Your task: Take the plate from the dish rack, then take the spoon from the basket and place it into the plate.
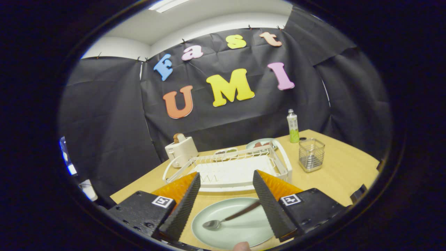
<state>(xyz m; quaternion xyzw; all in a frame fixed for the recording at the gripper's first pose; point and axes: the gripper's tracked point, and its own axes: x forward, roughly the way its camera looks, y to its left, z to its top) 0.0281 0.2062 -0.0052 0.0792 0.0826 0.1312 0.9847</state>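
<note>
**Spoon lying in the plate, gripper spread above it**

The hand-held gripper [226,176] is hovering over the near part of the light wooden table [341,174] with its two fingers standing wide apart and nothing pressed between them. Below and between the fingers, a round pale green plate [240,230] is sitting flat on the table, and a metal spoon with a dark handle [226,219] is lying inside it — bowl toward the left finger, handle running up toward the right finger, whose edge is covering the handle's end. A fingertip [241,246] is showing at the plate's near rim.

Just beyond the fingertips, a white wire dish rack on a white tray [230,169] is standing on the table. Behind its left end a white toaster holding a slice of bread [181,150] is sitting near the black cloth wall. Behind the rack's far side, a small pale dish [225,152] and a pale green plate carrying dark red pieces [261,143] are resting side by side. To the right of the rack, a square wire-mesh basket [311,155] is standing — and behind it, a white and green bottle [293,126] is standing upright.
</note>
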